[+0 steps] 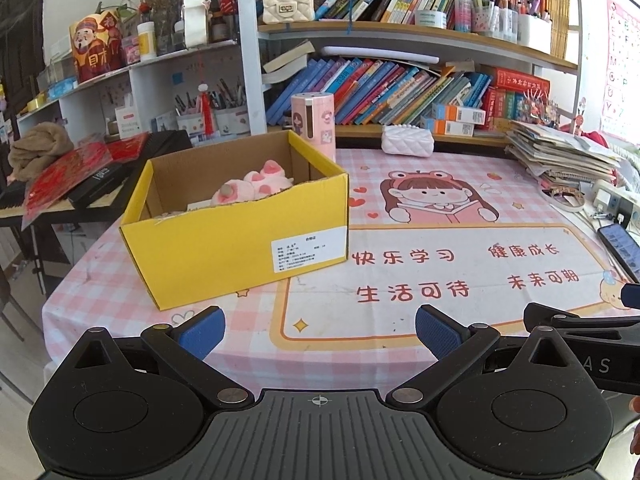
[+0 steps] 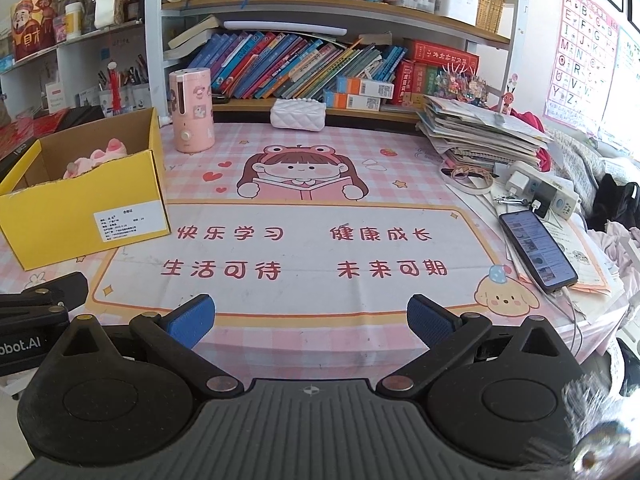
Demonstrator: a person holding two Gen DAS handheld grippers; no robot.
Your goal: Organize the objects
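Observation:
An open yellow cardboard box (image 1: 236,240) stands on the left of the pink table mat (image 1: 440,264). Pink plush paw toys (image 1: 256,184) lie inside it. The box also shows in the right wrist view (image 2: 80,216), with the plush toys (image 2: 96,160) inside. My left gripper (image 1: 320,332) is open and empty, low over the table's front edge, just in front of the box. My right gripper (image 2: 310,320) is open and empty, over the front middle of the mat (image 2: 304,248). A pink cylindrical humidifier (image 2: 191,110) and a white quilted pouch (image 2: 298,114) stand at the back.
A bookshelf full of books (image 2: 304,64) runs behind the table. A pile of papers (image 2: 480,132), a power strip (image 2: 540,192) and a phone (image 2: 538,252) on a cable lie at the right. A keyboard and red items (image 1: 80,176) sit left of the table.

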